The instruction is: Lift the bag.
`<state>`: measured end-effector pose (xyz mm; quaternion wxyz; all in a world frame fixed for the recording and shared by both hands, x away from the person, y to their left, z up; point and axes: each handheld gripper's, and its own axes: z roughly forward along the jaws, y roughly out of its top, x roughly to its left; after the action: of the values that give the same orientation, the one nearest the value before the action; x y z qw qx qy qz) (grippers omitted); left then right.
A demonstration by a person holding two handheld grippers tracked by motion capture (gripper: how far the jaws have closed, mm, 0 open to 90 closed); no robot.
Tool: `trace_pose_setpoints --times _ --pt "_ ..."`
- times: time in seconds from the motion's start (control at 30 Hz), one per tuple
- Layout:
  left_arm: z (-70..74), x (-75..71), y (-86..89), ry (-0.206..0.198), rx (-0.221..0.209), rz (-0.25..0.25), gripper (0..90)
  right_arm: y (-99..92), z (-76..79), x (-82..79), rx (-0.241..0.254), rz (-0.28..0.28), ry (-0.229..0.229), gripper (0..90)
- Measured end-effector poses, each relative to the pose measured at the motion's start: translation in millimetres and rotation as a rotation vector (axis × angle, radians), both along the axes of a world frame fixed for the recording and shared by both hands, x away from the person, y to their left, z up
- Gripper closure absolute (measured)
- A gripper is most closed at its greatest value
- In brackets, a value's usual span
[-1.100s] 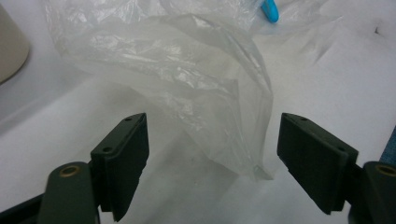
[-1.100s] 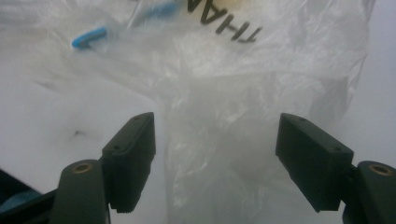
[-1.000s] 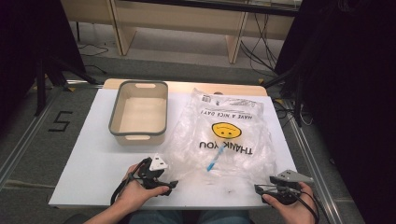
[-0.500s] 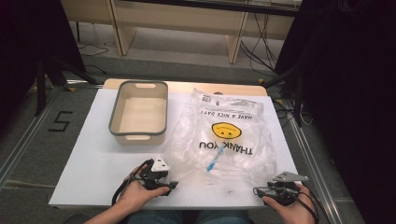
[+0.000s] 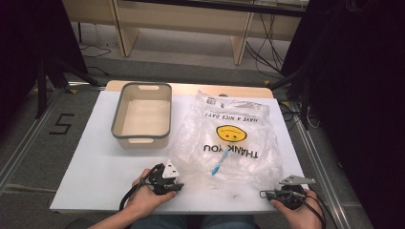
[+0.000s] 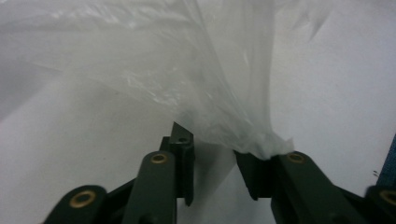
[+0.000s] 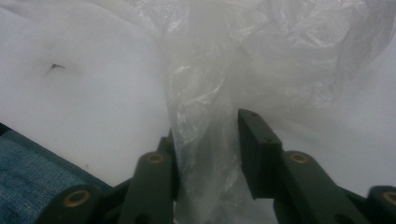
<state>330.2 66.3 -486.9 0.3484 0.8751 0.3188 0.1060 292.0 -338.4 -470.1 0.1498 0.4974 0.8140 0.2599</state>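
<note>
A clear plastic bag (image 5: 229,138) printed with a yellow smiley and "THANK YOU" lies flat on the white table (image 5: 95,162), with a small blue item (image 5: 217,166) inside it. My left gripper (image 5: 177,185) sits at the bag's near left corner. In the left gripper view, its jaws (image 6: 215,172) have just been closing and a fold of bag (image 6: 224,107) hangs between them, with a gap still showing. My right gripper (image 5: 263,194) is at the near right corner. Its jaws (image 7: 208,149) have also been closing around a bunch of bag film (image 7: 205,116), not clamped tight.
An empty beige bin (image 5: 142,116) with a grey rim stands on the table left of the bag. The table's front edge runs just below both hands. Wooden furniture legs and cables lie on the floor beyond the far edge.
Both pairs of jaws have narrowed around the bag's near corners. The hands have barely shifted and the bag lies as before.
</note>
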Motion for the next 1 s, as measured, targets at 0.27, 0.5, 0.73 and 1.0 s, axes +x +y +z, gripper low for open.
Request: trace_pose_setpoints --times 0.27,0.5,0.73,1.0 --pt "2.4 1.9 -0.3 -0.013 -0.050 -0.002 89.2 -1.5 -0.1 1.4 0.018 0.006 0.004 87.6" --pt "9.7 -0.7 5.8 0.002 -0.068 0.030 87.6 -2.2 1.0 0.8 0.030 0.003 -0.001 88.6" --pt "8.5 -11.8 19.0 0.102 -0.036 0.091 40.1 -3.4 0.5 0.8 0.031 -0.003 0.005 88.2" --pt "19.5 -6.7 12.6 0.028 -0.061 0.117 24.3 -2.4 -0.3 1.3 0.029 -0.002 0.007 88.0"
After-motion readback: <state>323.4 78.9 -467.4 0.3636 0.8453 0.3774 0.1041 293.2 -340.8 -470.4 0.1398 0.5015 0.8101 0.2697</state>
